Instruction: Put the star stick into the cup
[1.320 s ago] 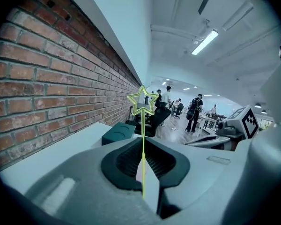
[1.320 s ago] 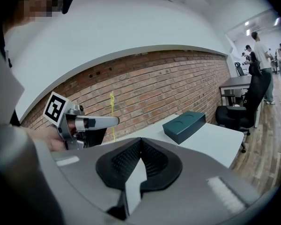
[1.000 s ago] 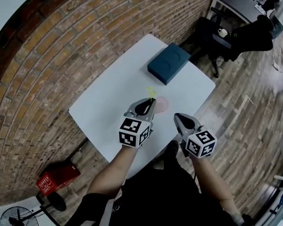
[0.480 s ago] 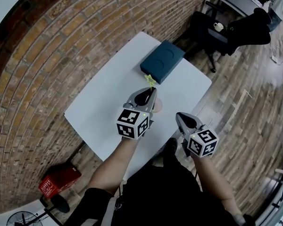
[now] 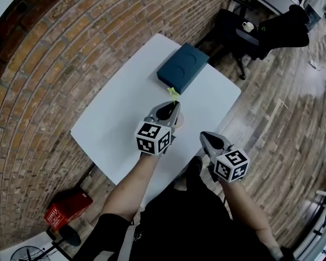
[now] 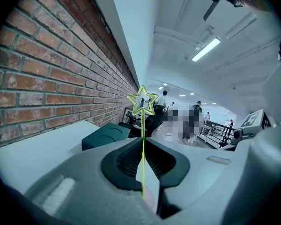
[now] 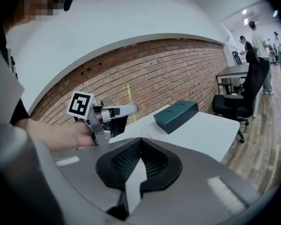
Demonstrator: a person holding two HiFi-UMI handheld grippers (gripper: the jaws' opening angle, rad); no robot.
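Note:
My left gripper (image 5: pixel 170 111) is shut on the thin yellow-green star stick (image 5: pixel 173 93), which stands upright with its star on top. In the left gripper view the stick (image 6: pixel 143 139) runs up between the closed jaws and the star shows above them. The pink cup (image 5: pixel 181 123) stands on the white table (image 5: pixel 114 118) just below and right of this gripper, mostly hidden behind it. A pink edge of the cup (image 6: pixel 151 198) shows under the jaws. My right gripper (image 5: pixel 207 138) hangs shut and empty at the table's near edge. Its view shows the left gripper (image 7: pixel 116 115) holding the stick (image 7: pixel 131 108).
A dark teal box (image 5: pixel 182 68) lies at the far side of the table, also seen as the teal box (image 7: pixel 176 115). A brick wall (image 5: pixel 54 58) runs along the left. Black office chairs (image 5: pixel 244 31) stand beyond the table, and a red case (image 5: pixel 68 208) sits on the floor.
The left gripper with the stick has shifted a little over the cup, which it now mostly covers. The right gripper has barely moved.

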